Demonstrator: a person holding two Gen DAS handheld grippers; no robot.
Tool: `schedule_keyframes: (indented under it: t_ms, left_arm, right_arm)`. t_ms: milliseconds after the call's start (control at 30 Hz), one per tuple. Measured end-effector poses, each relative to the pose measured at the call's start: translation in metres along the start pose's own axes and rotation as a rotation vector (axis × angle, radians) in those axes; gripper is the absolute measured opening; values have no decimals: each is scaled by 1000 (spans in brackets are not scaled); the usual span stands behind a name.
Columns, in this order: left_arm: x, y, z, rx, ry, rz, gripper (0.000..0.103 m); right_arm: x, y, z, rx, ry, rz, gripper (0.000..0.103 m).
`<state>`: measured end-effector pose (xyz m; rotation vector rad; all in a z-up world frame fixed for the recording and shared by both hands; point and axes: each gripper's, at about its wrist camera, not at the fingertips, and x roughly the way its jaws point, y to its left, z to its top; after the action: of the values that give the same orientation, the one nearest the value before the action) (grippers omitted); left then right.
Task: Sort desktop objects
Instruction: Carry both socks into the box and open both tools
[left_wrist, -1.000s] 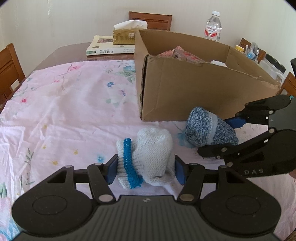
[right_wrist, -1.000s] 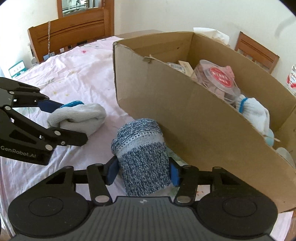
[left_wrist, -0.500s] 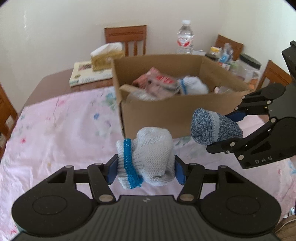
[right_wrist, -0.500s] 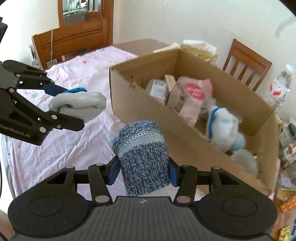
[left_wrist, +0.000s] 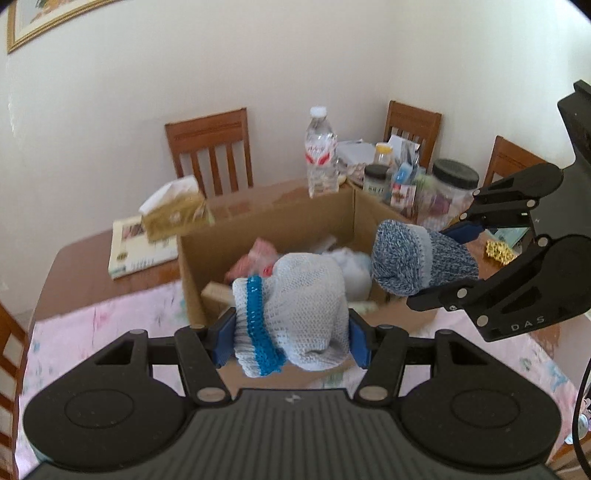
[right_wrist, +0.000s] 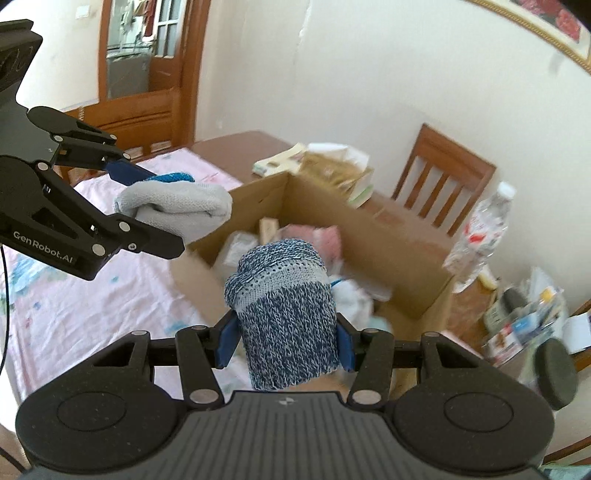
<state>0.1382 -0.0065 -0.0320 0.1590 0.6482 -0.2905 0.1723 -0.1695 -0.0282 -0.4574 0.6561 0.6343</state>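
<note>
From left to right: one book (left_wrist: 136, 247) with one tissue box (left_wrist: 173, 214) on it lies on the table (left_wrist: 92, 273), and one open cardboard box (left_wrist: 280, 218) stands beside it. The left gripper (left_wrist: 291, 332) is clenched on one white sock bundle (left_wrist: 295, 306) with a blue band, held in the air over the box's near edge. The right gripper (right_wrist: 282, 339) is clenched on one blue-grey sock bundle (right_wrist: 284, 310), raised beside the first above the box; one water bottle (left_wrist: 320, 151) and two dark-lidded jars (left_wrist: 452, 184) stand behind.
</note>
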Motion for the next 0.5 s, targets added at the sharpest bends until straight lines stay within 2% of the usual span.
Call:
schedule_keyframes:
  t_ms: [333,433,500]
  left_arm:
    - [39,-9,28,34,-4,-32,61]
    - [48,-13,29,42,24,-38,79]
    - [49,-15,26,57,25,-26,85]
  right_arm:
    - [13,-37,8,55,11,-52,57]
    - [20,-42,8,65,27,-54,57]
    - [24,-42,7,62,32,-52,58]
